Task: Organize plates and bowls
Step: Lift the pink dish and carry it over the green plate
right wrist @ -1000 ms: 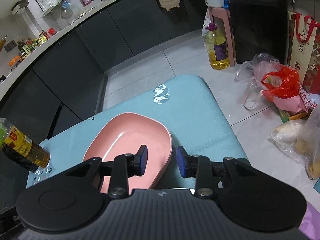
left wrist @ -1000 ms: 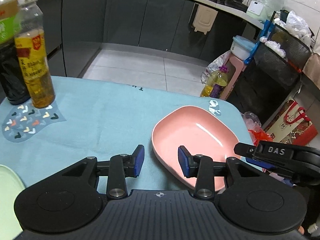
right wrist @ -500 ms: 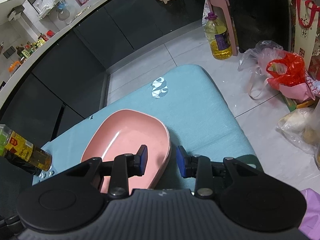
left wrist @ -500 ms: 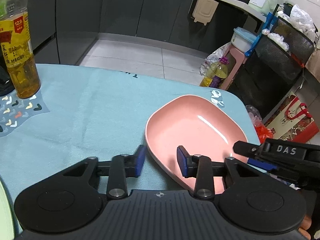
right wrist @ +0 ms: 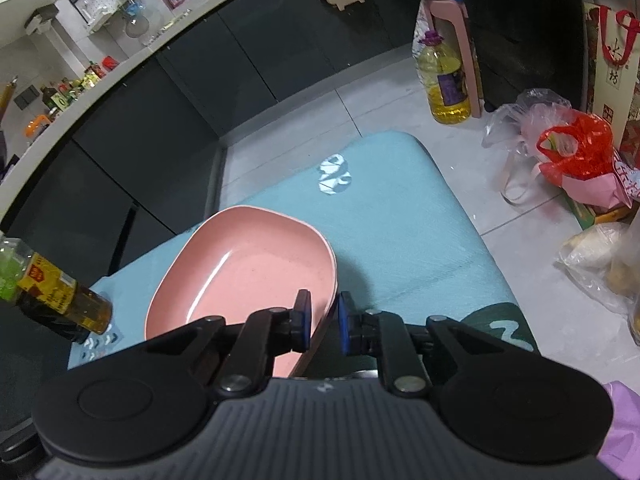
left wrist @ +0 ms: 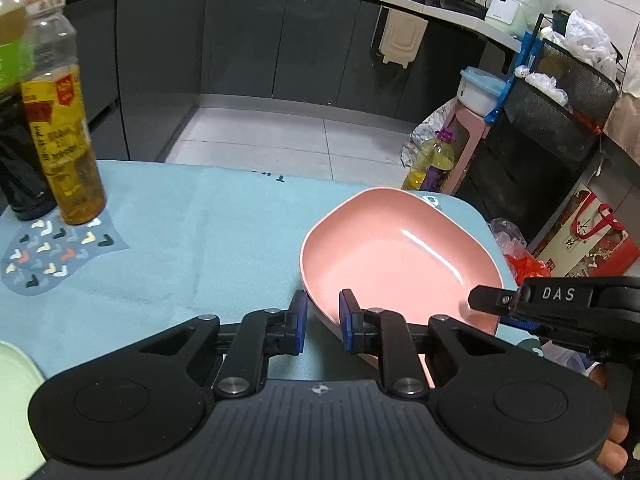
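A pink oval plate (left wrist: 392, 256) lies on the teal tablecloth (left wrist: 192, 240), its right side tipped up a little. My left gripper (left wrist: 322, 316) straddles the plate's near left rim. Its jaws are closing, and the blue pads (left wrist: 301, 320) touch the rim on both sides. My right gripper (right wrist: 324, 316) is shut on the pink plate's (right wrist: 248, 268) near right rim. One pad is inside the dish and one is outside. In the left wrist view the right gripper (left wrist: 494, 308) reaches in from the right at that rim.
Two bottles (left wrist: 60, 128) stand at the table's far left on a patterned patch. A pale green plate (left wrist: 14, 400) shows at the near left edge. The table's right edge (right wrist: 472, 224) drops to a floor with bags (right wrist: 572, 148) and an oil jug (right wrist: 444, 76).
Both grippers' jaws have narrowed onto the pink plate's rim. The plate's right side now stands slightly off the cloth, with a shadow under it.
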A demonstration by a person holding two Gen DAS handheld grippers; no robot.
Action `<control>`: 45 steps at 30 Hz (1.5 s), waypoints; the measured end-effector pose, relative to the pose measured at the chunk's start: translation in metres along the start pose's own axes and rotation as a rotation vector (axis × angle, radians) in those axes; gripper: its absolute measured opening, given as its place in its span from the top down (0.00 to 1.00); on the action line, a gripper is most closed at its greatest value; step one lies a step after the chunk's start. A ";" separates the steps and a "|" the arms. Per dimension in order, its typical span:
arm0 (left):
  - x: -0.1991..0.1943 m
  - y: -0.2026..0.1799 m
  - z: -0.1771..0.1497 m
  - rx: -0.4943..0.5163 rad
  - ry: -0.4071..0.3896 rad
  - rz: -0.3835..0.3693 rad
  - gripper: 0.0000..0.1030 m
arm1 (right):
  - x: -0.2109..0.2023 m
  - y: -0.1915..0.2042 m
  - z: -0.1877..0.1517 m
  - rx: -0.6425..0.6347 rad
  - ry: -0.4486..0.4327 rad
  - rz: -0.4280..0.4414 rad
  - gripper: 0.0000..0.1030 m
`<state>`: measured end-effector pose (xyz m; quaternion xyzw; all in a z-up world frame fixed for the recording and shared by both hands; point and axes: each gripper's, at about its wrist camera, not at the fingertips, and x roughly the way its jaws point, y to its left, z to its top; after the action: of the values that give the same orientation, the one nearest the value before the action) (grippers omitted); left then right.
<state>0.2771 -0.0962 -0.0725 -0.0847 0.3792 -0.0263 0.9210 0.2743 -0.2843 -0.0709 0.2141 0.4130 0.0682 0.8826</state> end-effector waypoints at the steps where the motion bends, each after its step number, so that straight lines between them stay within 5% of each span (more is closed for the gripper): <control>1: -0.005 0.002 -0.001 -0.004 -0.004 0.001 0.84 | -0.002 0.002 -0.001 -0.006 -0.004 0.006 1.00; 24: -0.110 0.082 -0.029 -0.067 -0.108 0.034 0.84 | -0.039 0.084 -0.044 -0.193 -0.010 0.088 1.00; 45: -0.150 0.174 -0.065 -0.169 -0.116 0.084 0.83 | -0.021 0.167 -0.104 -0.360 0.096 0.089 1.00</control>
<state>0.1219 0.0831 -0.0446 -0.1472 0.3293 0.0494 0.9314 0.1907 -0.1071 -0.0427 0.0672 0.4257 0.1902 0.8821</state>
